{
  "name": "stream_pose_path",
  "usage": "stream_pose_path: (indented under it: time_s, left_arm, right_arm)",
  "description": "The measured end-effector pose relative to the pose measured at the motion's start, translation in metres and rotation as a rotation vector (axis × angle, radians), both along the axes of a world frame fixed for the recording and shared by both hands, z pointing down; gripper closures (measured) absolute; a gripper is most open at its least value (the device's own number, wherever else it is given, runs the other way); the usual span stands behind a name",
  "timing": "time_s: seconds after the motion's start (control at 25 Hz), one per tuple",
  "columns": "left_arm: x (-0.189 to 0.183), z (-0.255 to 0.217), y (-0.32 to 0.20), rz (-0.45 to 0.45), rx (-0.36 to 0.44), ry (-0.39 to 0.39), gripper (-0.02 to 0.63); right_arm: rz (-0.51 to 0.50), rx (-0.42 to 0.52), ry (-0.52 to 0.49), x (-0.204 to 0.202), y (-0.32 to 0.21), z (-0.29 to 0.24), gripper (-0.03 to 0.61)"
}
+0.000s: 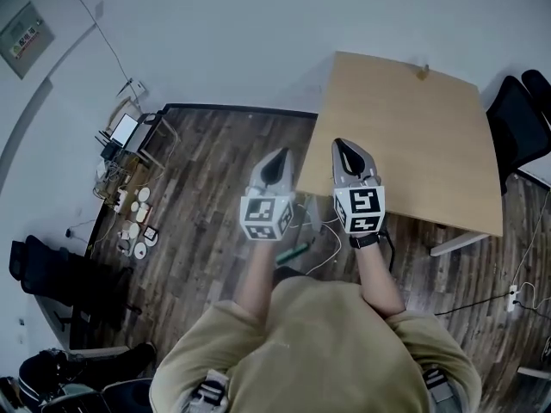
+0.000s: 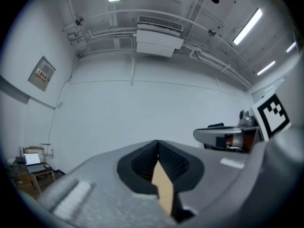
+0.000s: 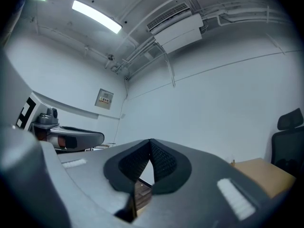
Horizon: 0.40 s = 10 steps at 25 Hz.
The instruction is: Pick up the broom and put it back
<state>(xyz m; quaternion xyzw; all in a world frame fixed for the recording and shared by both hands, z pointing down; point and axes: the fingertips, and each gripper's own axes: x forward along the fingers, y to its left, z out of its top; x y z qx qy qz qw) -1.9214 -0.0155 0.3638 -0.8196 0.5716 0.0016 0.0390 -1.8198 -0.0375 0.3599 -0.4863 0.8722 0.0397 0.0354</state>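
Sign: print unreadable | left gripper: jaws together | right gripper: jaws together

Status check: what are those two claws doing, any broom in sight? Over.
Left gripper and right gripper both shut, empty, held up side by side. No broom in sight. Table just ahead, cables on the floor.

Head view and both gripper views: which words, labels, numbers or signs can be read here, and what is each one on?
No text can be read in any view.
Wall notice: red and dark print, too small and blurred to read.
Laptop screen: bright, too small to read.
Left gripper and right gripper: their cubes bear only black-and-white square patterns, no letters or digits.
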Motion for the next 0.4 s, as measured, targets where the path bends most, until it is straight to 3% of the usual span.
stream_pose_path:
  time_s: [0.4]
  left_arm:
    - [0.001,0.008,0.04,-0.037,-0.022,-0.003,0.612]
  right_arm:
    - [-0.044,-0.016,-0.016,-0.002,0.029,0.005,0.574]
